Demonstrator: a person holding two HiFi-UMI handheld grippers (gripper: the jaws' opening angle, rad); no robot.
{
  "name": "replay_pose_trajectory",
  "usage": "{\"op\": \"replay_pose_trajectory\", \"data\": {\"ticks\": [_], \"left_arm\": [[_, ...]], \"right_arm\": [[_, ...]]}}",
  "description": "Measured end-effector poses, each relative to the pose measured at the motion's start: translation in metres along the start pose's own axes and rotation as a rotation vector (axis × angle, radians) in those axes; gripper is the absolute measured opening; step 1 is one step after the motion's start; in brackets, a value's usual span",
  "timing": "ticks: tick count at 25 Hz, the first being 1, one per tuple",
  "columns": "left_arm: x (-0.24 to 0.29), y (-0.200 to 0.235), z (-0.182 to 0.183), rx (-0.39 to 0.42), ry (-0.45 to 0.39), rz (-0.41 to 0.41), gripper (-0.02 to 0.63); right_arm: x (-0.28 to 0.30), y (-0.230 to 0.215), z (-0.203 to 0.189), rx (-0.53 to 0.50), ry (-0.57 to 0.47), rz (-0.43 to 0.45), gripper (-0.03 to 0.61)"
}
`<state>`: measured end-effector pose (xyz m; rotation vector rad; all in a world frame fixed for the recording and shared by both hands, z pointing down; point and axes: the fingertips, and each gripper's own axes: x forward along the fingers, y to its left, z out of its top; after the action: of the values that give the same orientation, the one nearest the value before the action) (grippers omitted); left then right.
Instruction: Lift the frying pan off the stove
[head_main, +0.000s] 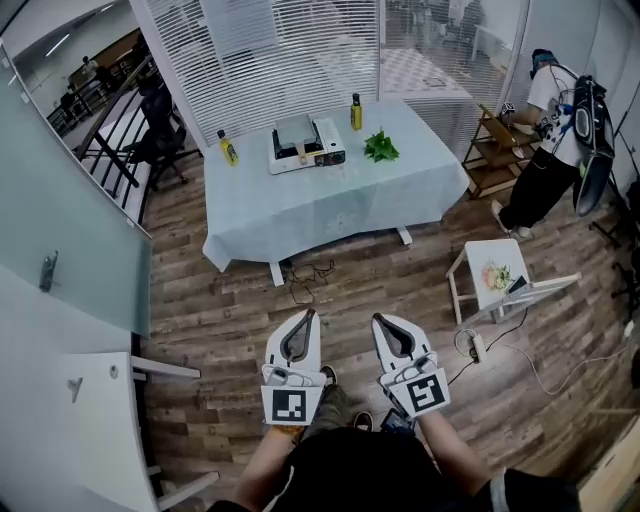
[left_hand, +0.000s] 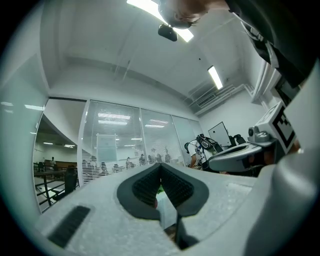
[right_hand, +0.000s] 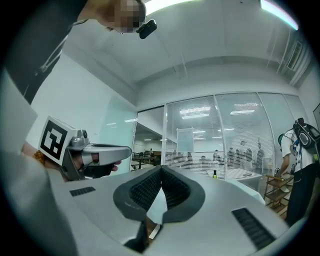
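- A table (head_main: 330, 215) draped in a pale cloth is standing across the wooden floor, well apart from the person carrying the grippers.
- A bystander (head_main: 545, 150) in a white top is bending toward a wooden rack (head_main: 490, 152) off the table's right end.
- A small white side table (head_main: 490, 262) is sitting on the floor between that rack and the right gripper.
- The left gripper (head_main: 311, 316) and right gripper (head_main: 378, 320) are hovering side by side, low and near the person's body. Both are pointing toward the table, and each claw is pressing its pads together on nothing.
- A white stove (head_main: 325, 156) is resting toward the table's far edge, and the frying pan (head_main: 296, 130) is sitting on top of it, far from both grippers.
- Two yellow bottles are flanking the stove, one (head_main: 228, 148) to its left and one (head_main: 355, 112) behind its right corner.
- A bunch of green leaves (head_main: 380, 147) is lying just right of the stove.
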<state>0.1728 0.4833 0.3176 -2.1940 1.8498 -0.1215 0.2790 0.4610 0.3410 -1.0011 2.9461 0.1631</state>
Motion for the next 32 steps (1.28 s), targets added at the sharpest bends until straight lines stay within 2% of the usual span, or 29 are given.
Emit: {"op": "replay_pose_trajectory", "data": {"ticks": [7,13,18,22,26,32], "left_arm": [[0.048,0.063,-0.016,-0.061,0.006,-0.002,0.018],[0.068,0.116,-0.039,-0.120,0.000,-0.009,0.018],[0.090,0.148,-0.053,-0.094,-0.020,-0.025,0.018],[0.109,0.164,-0.068,-0.126,0.014,-0.029,0.018],[0.135,0.180,-0.079,-0.094,0.021,-0.027,0.018],[0.186,0.199,-0.091,-0.064,0.031,0.003,0.018]], "right_arm": [[0.089,-0.007,0.006,-0.027,0.018,0.014,0.002],[0.156,0.002,0.002,-0.048,0.052,0.023,0.002],[0.206,0.002,0.020,-0.044,-0.019,0.018,0.002],[0.229,-0.011,0.003,-0.048,0.022,0.011,0.002],[0.254,-0.028,-0.014,-0.036,0.048,0.020,0.002],[0.296,-0.071,-0.023,-0.022,0.033,0.034,0.002]]}}
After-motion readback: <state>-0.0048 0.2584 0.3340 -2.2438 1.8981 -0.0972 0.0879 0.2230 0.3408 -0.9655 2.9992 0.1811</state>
